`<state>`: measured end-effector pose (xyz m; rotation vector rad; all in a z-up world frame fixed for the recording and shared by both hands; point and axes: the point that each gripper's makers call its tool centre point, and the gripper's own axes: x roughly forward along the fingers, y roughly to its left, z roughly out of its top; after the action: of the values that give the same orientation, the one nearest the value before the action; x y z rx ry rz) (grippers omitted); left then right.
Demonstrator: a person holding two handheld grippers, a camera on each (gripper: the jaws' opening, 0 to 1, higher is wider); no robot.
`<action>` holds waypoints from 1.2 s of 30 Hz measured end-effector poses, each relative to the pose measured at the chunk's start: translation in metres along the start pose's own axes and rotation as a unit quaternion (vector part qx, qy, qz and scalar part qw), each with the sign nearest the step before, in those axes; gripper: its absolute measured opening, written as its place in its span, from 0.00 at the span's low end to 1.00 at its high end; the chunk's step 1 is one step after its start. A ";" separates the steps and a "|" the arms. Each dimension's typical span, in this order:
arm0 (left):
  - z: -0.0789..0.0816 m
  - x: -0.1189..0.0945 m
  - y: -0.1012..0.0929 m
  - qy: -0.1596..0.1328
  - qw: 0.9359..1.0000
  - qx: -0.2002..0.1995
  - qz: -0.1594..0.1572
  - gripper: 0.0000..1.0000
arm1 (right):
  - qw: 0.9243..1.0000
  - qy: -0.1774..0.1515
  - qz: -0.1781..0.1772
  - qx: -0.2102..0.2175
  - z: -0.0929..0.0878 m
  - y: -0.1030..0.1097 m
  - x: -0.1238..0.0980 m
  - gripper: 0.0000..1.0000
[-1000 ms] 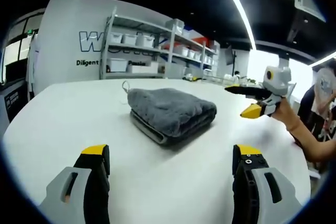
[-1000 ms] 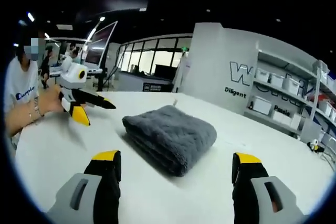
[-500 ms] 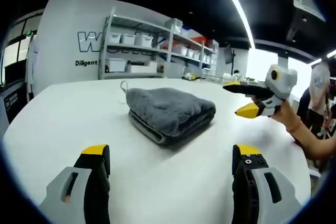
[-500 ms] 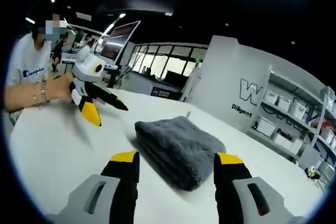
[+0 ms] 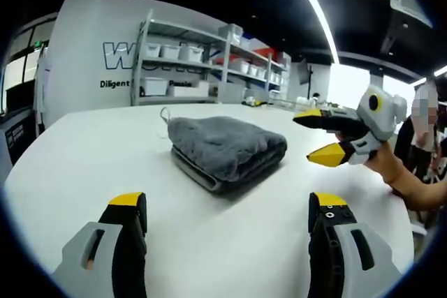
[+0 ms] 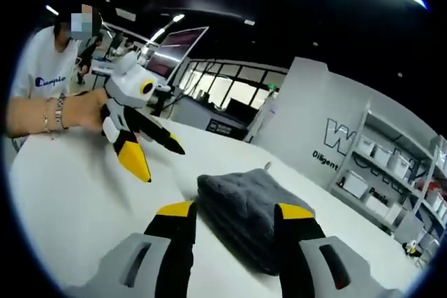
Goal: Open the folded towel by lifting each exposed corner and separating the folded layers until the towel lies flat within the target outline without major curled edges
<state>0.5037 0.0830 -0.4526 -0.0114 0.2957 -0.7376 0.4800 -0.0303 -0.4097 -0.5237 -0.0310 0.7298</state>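
One gray towel (image 5: pixel 227 146) lies folded at the middle of the frame, on your white bench (image 5: pixel 84 151). Your left claw (image 5: pixel 229 222) waits wide apart at the bottom, holding nothing. Your right claw (image 6: pixel 233 222) stands half apart, empty, with the towel just behind its jaws.

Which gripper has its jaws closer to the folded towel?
The right gripper: its yellow-tipped jaws frame the grey towel, while the left gripper sits back across bare table.
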 end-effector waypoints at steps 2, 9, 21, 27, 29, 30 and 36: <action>0.000 0.000 -0.001 0.000 1.000 0.000 0.000 0.94 | 1.000 0.001 0.002 -0.006 0.002 0.002 0.005 0.41; 0.001 0.000 0.000 0.000 1.000 0.001 -0.001 0.94 | 0.999 0.008 0.004 -0.049 -0.002 0.023 0.015 0.36; -0.003 0.000 -0.005 0.010 1.000 0.012 -0.005 0.94 | 0.997 0.015 0.009 -0.081 -0.003 0.034 0.027 0.33; -0.001 -0.001 -0.004 0.006 1.000 0.011 -0.007 0.94 | 0.993 0.029 0.003 -0.117 -0.005 0.029 0.033 0.31; 0.000 -0.001 -0.004 0.005 1.000 0.012 -0.007 0.94 | 0.993 0.028 0.009 -0.116 -0.001 0.030 0.037 0.31; 0.001 -0.001 -0.004 0.005 1.000 0.013 -0.008 0.94 | 0.992 0.028 0.010 -0.120 0.000 0.031 0.038 0.31; 0.002 -0.002 -0.003 0.002 1.000 0.014 -0.008 0.94 | 0.987 0.048 0.018 -0.152 -0.004 0.040 0.051 0.29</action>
<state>0.5007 0.0814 -0.4497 0.0147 0.2902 -0.7576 0.4936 0.0255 -0.4393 -0.8517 -0.0428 0.7382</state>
